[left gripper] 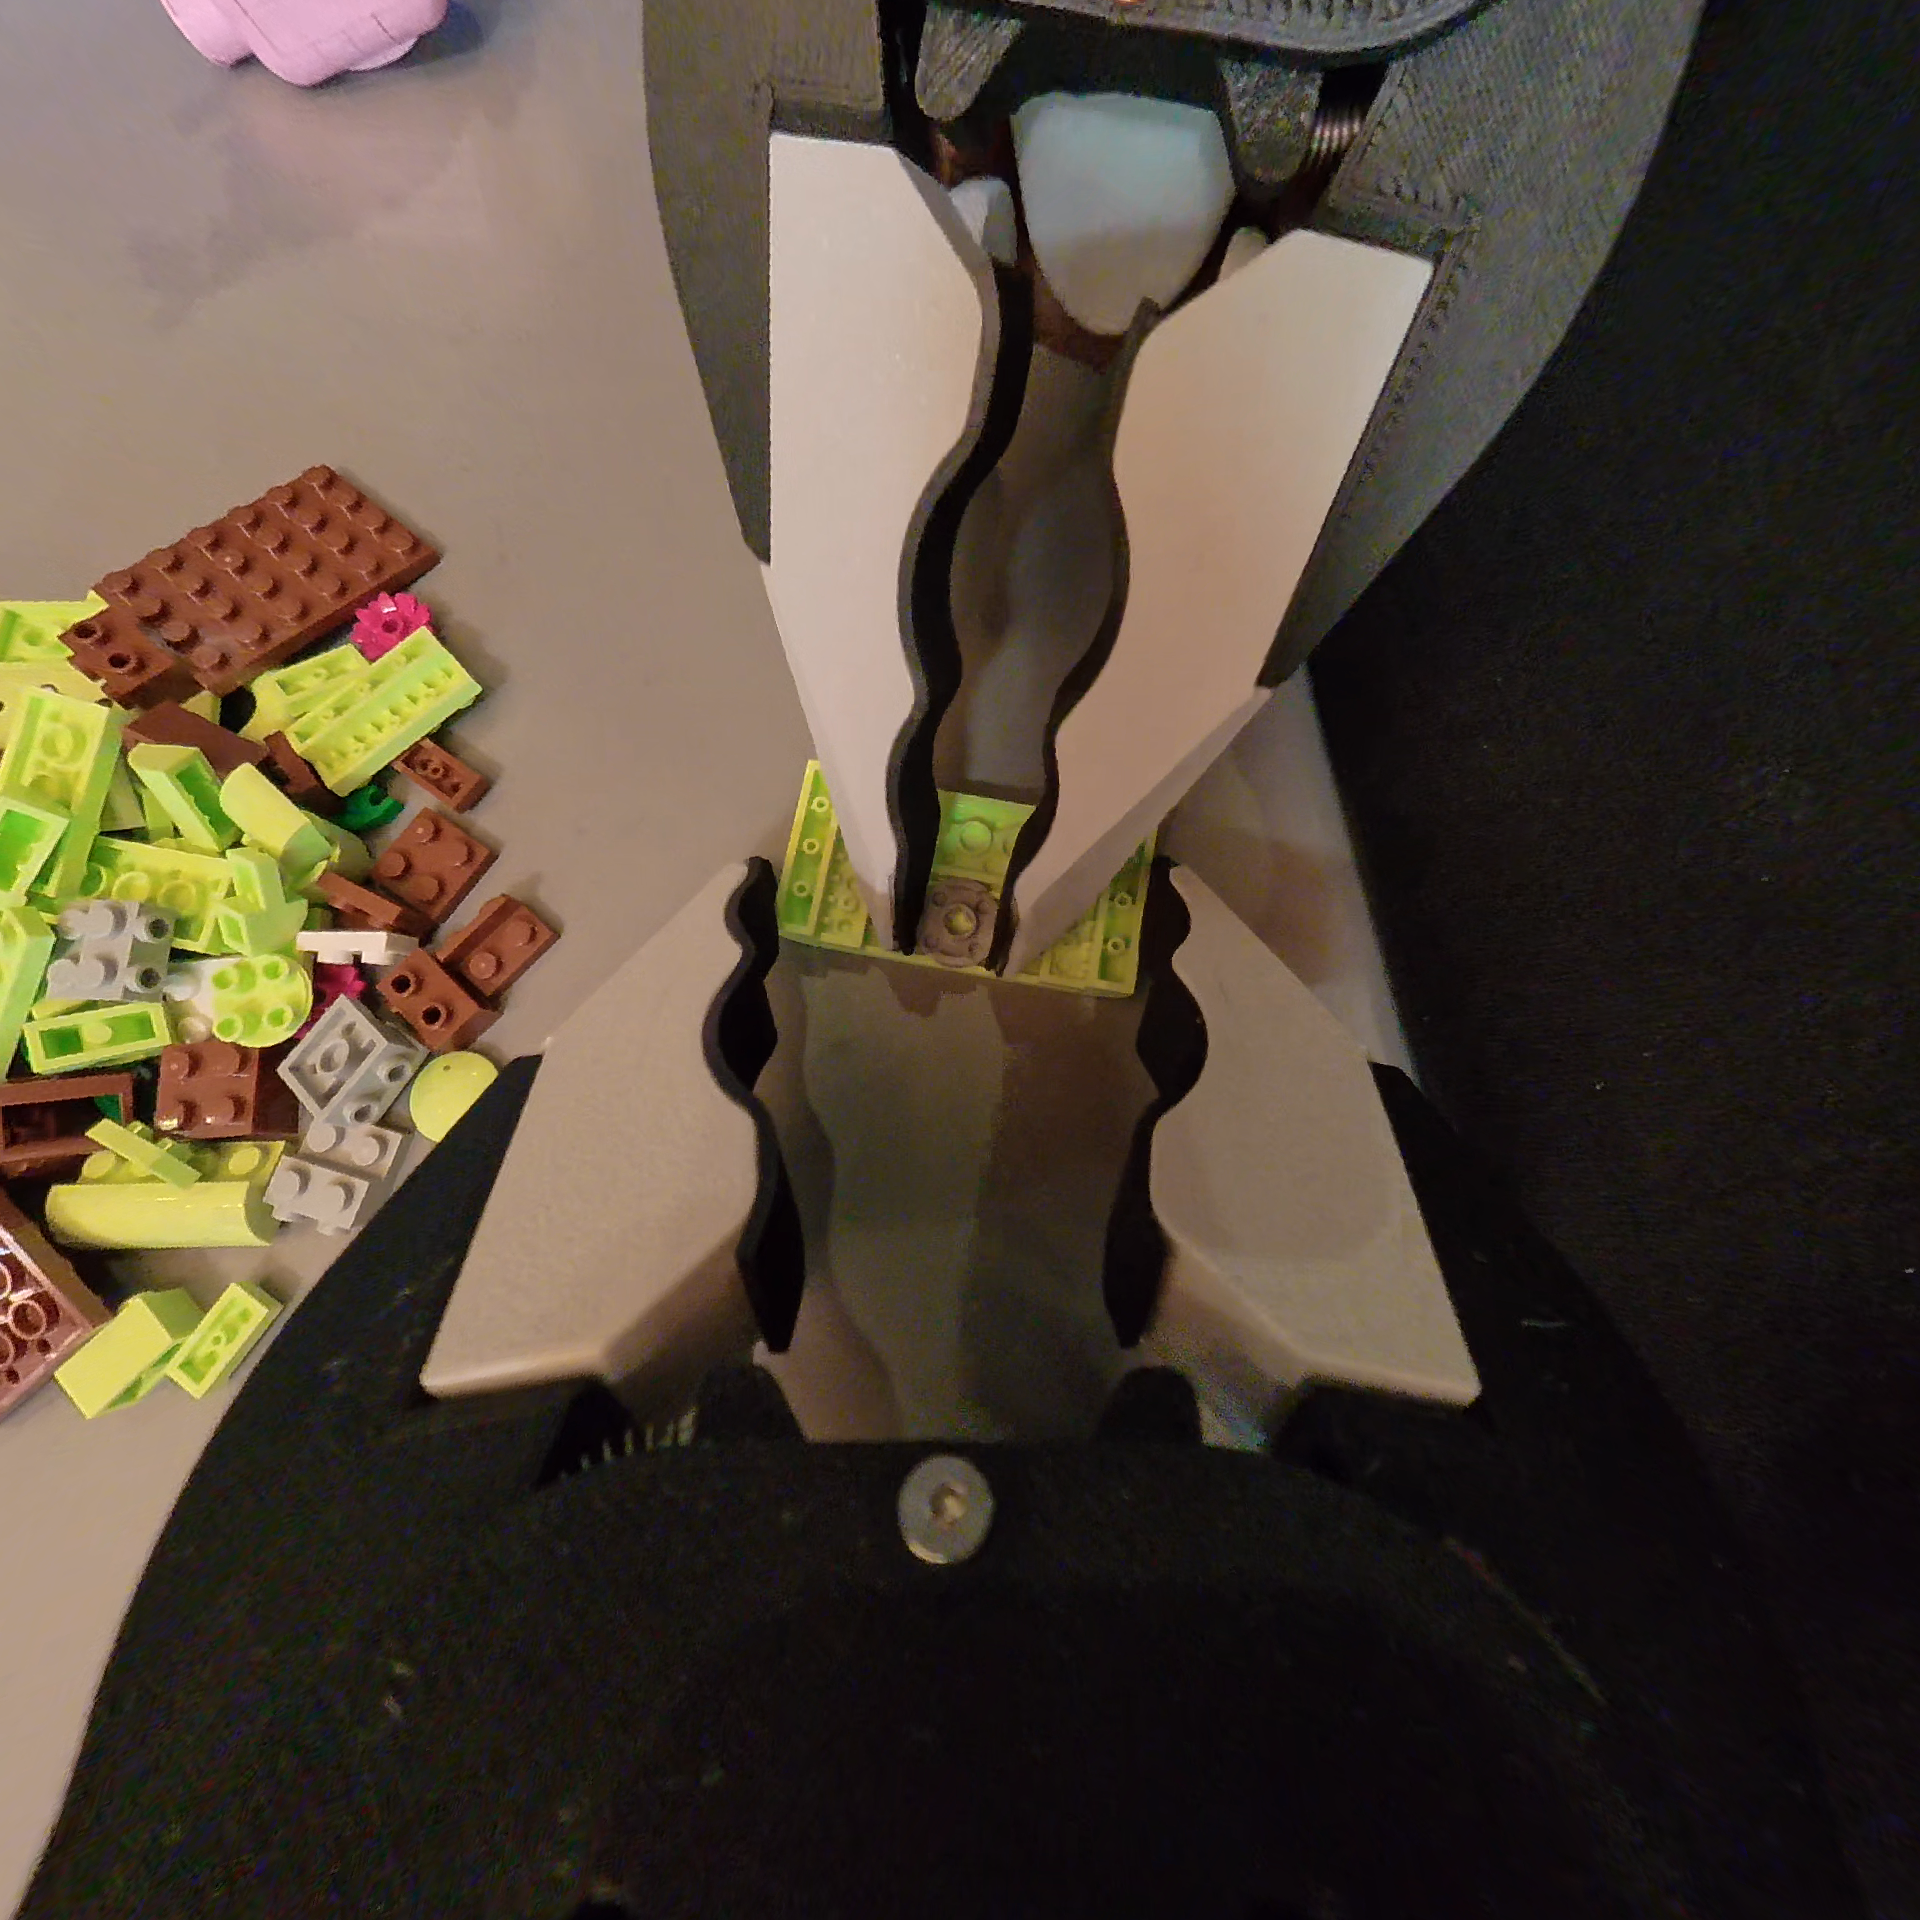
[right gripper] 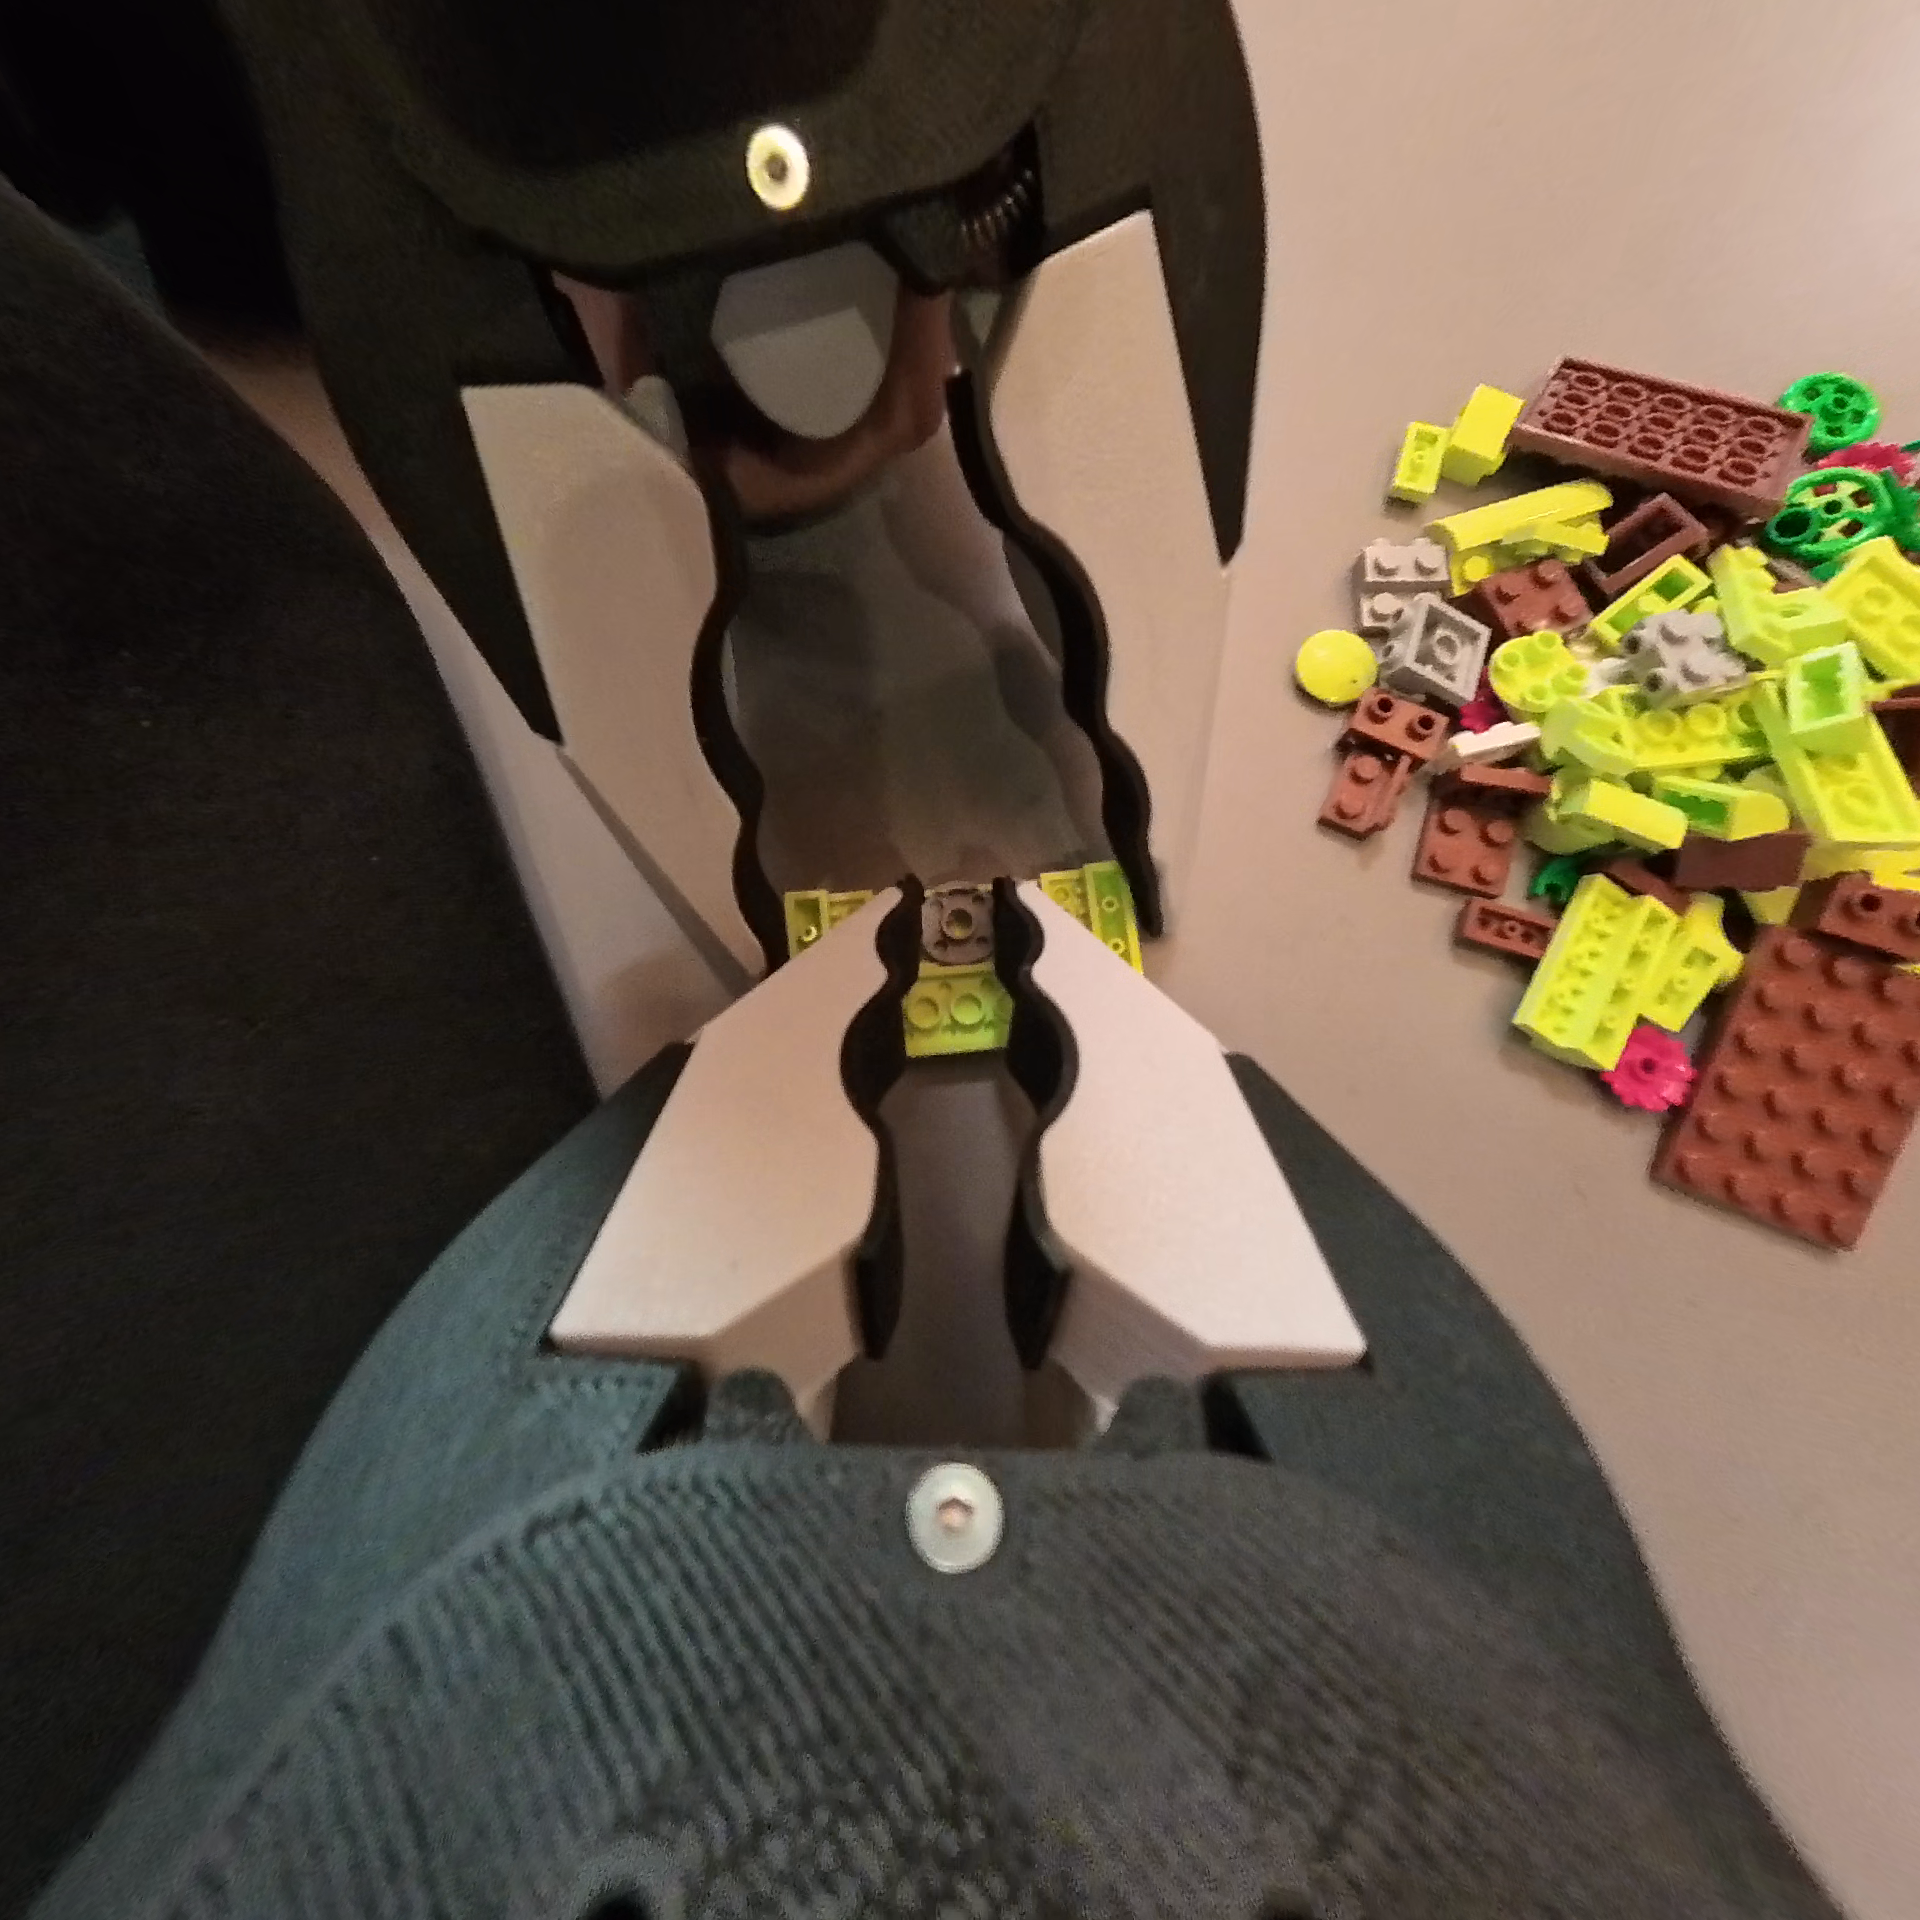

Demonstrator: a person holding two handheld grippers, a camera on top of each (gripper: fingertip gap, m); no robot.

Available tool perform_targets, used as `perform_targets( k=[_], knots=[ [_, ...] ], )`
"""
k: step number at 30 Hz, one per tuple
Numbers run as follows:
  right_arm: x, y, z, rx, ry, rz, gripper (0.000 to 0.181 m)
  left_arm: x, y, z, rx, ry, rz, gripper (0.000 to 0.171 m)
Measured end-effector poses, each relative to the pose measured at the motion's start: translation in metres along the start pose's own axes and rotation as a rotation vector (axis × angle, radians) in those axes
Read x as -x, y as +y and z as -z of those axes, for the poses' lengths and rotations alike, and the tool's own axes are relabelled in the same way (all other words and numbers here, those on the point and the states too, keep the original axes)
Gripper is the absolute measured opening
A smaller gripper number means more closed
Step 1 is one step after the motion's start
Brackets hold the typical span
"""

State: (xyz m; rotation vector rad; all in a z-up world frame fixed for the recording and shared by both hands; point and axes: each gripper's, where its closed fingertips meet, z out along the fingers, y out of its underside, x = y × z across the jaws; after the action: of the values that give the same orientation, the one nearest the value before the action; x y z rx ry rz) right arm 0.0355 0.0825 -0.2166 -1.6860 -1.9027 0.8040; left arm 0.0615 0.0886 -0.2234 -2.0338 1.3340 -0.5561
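Observation:
My left gripper (left gripper: 964, 878) reaches in from the bottom of the left wrist view. Its fingers stand wide and clamp the two ends of a lime green plate (left gripper: 821, 883), held above the grey table. My right gripper (right gripper: 956, 894) faces it, shut on a small grey studded piece (right gripper: 956, 925) that sits on the plate's middle. A lime brick (right gripper: 956, 1008) sits on the plate just behind the grey piece. The left wrist view also shows the right gripper (left gripper: 954, 948), the grey piece (left gripper: 956, 920) and the lime brick (left gripper: 977, 836). The right wrist view shows the left gripper (right gripper: 956, 940) and the plate (right gripper: 1091, 904).
A pile of loose lime, brown, grey and green bricks (left gripper: 208, 883) lies on the table left of the grippers; it also shows in the right wrist view (right gripper: 1662, 727), with a large brown plate (right gripper: 1808, 1081). A lilac object (left gripper: 312, 31) sits far left. Dark fabric (left gripper: 1662, 935) borders the right. Both grippers' tips are close together, under 4 cm apart. My left tips are roughly 20 cm from the lilac object (left gripper: 312, 31).

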Motion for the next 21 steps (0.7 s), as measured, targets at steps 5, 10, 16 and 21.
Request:
perform_targets(
  k=[5,10,16,21],
  knots=[
    [-0.001,-0.001,0.001,-0.064,-0.017,-0.029,0.012,0.0,0.0,0.0,0.003,-0.003,-0.002,0.07],
    [-0.001,-0.002,0.002,-0.102,-0.042,-0.052,0.011,0.0,0.0,-0.001,0.005,-0.005,-0.004,0.071],
    [-0.026,-0.013,0.028,-0.149,0.066,0.005,0.0,0.002,0.0,-0.001,0.005,-0.011,0.005,0.071],
    [-0.029,0.001,0.036,-0.149,0.056,-0.072,0.0,0.002,0.0,-0.001,0.005,-0.011,0.006,0.071]
  ],
)
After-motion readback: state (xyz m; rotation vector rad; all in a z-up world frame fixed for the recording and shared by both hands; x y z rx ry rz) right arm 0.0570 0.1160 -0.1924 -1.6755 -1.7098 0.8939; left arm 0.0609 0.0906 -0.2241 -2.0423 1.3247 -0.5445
